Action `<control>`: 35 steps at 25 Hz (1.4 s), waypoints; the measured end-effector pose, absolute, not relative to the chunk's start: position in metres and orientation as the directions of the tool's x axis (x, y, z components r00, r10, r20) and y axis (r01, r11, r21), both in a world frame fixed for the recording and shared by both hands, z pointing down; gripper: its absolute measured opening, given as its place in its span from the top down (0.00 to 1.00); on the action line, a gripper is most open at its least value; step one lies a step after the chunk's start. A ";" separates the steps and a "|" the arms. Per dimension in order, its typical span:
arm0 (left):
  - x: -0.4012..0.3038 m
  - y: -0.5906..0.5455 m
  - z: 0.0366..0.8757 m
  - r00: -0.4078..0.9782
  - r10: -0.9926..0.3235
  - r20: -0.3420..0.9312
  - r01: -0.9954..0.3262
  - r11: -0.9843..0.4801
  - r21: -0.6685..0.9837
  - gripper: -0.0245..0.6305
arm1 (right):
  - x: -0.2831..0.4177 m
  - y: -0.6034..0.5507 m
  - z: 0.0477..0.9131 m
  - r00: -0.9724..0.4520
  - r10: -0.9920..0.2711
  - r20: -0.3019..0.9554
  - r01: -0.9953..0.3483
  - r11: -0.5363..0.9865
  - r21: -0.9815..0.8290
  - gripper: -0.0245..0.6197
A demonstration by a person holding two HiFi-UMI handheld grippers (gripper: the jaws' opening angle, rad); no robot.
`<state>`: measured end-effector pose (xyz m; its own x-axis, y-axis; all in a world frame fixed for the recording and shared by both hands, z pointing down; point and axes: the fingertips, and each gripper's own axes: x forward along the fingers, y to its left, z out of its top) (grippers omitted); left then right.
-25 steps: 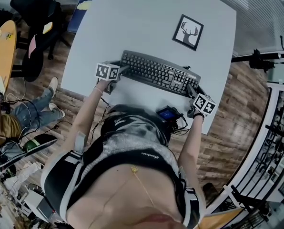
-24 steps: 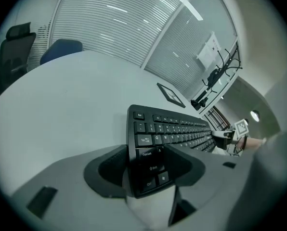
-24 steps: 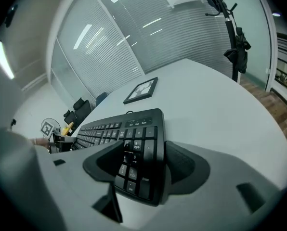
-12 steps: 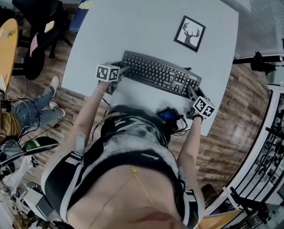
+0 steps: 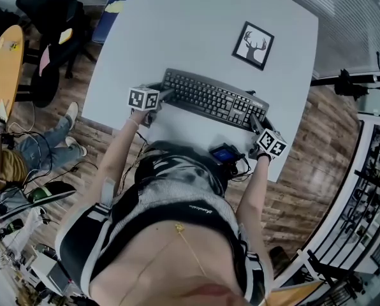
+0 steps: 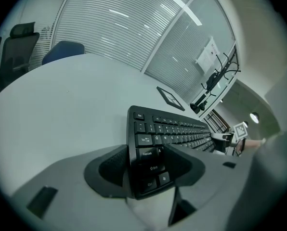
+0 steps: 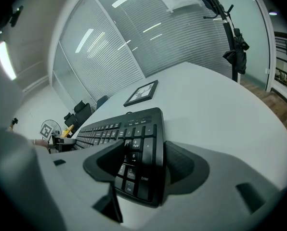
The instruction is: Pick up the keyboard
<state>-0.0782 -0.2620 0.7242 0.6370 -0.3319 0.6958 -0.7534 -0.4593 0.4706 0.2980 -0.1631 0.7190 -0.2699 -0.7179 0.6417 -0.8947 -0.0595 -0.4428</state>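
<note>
A black keyboard (image 5: pixel 209 97) lies at a slant on the white table (image 5: pixel 177 30), near its front edge. My left gripper (image 5: pixel 166 94) sits at the keyboard's left end. In the left gripper view its two jaws (image 6: pixel 146 165) clasp that end, pads against the keyboard (image 6: pixel 172 129) by the Caps Lock and Shift keys. My right gripper (image 5: pixel 257 121) is at the right end. In the right gripper view its jaws (image 7: pixel 141 165) clasp the number-pad end of the keyboard (image 7: pixel 119 129). The keyboard rests flat on the table.
A framed deer picture (image 5: pixel 252 43) lies on the table beyond the keyboard. Dark chairs (image 5: pixel 50 24) stand at the far left. A person's legs (image 5: pixel 43 148) are on the wood floor to the left, and a black stand (image 5: pixel 349 81) is at the right.
</note>
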 end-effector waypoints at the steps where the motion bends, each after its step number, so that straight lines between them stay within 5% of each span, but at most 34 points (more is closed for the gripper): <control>1: -0.078 -0.262 0.724 0.638 -0.333 0.695 -0.753 -0.459 0.471 0.61 | 0.298 -0.163 0.719 -0.270 -0.718 0.641 -0.895 -0.059 -0.443 0.54; 35: -0.079 -0.262 0.723 0.639 -0.355 0.683 -0.755 -0.459 0.468 0.61 | 0.300 -0.163 0.715 -0.246 -0.727 0.641 -0.905 -0.064 -0.420 0.55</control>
<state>-0.0786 -0.2618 0.7234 0.6388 -0.3550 0.6825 -0.7551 -0.4592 0.4679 0.2997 -0.1627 0.7151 -0.2456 -0.7272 0.6410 -0.9054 -0.0642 -0.4197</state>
